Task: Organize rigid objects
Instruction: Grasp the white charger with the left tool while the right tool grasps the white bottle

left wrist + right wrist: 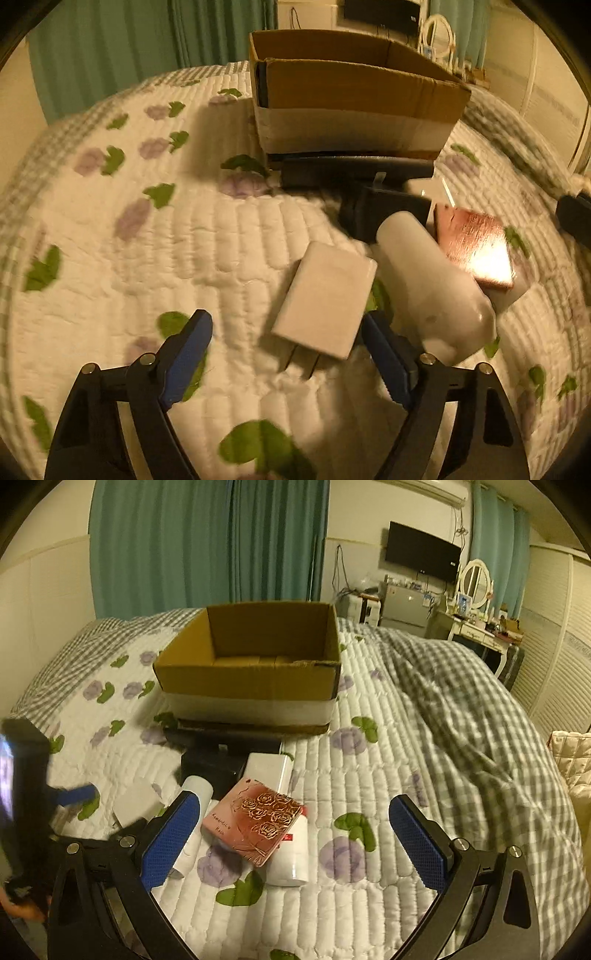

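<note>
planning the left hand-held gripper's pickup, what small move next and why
Probably slide the left hand-held gripper forward around the white box. Its jaws are open, and the box's near end lies between the tips, ungripped; the cardboard box beyond looks empty.

Left hand-held gripper [286, 349] tilted down, jaws apart; right hand-held gripper [293, 836] wide, empty.

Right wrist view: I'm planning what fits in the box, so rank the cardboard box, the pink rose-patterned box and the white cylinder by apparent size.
1. cardboard box, clearly largest although farthest.
2. pink rose-patterned box.
3. white cylinder, unsure: the right tool's finger hides most of it.
</note>
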`<state>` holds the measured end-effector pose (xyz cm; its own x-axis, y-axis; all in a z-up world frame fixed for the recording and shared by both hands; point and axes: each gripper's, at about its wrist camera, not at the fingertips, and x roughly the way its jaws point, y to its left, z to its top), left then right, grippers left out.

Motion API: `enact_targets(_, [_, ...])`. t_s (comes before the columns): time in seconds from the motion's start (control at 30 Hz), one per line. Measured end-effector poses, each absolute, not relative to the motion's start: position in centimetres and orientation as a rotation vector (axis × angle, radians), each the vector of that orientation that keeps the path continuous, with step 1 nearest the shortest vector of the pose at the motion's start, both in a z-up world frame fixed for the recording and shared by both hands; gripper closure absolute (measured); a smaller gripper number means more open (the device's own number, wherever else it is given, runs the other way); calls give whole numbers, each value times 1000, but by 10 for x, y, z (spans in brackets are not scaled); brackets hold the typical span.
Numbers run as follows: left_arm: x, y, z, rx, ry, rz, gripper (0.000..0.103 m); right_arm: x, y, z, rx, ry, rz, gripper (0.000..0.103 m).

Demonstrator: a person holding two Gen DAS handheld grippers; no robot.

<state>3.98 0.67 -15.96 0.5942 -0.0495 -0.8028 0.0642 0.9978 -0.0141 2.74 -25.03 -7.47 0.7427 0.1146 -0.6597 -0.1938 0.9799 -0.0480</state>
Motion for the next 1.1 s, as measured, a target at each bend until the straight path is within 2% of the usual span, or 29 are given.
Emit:
enact_targets(0.07, [42, 4, -160, 25, 910, -98, 20, 30, -249, -78, -118, 720, 169, 0])
enact_targets(0.1, [43, 2, -160, 43, 902, -107, 29, 30, -248, -79, -117, 723, 171, 0])
enact_targets(0.13, [43, 0, -159, 62, 893, -111, 33, 32, -246, -81, -117, 729, 174, 0])
enact_targets(0.17, [43, -1, -158, 80, 885, -117, 43, 33, -244, -82, -118, 735, 175, 0])
enact_targets(0.2, [41, -1, -155, 82, 879, -145, 62, 34, -243, -83, -119, 744, 178, 0])
enact_targets(0.5, [28, 23, -137, 69, 893, -114, 62, 29, -210, -87, -148, 787, 291, 1])
enact_targets(0.57, [25, 27, -132, 77, 880, -107, 62, 26, -200, -90, -163, 806, 318, 6])
enact_targets(0.63, [21, 31, -126, 84, 861, -102, 62, 24, -189, -96, -180, 836, 345, 17])
enact_targets(0.73, [18, 35, -120, 88, 845, -97, 62, 21, -174, -107, -233, 867, 349, 27])
enact_targets(0.87, [16, 42, -117, 82, 844, -93, 62, 23, -162, -122, -249, 913, 369, 37])
enact_targets(0.93, [15, 45, -118, 79, 846, -89, 62, 27, -158, -130, -239, 945, 372, 47])
enact_targets(1.1, [14, 56, -122, 60, 856, -78, 62, 45, -157, -146, -164, 1016, 347, 48])
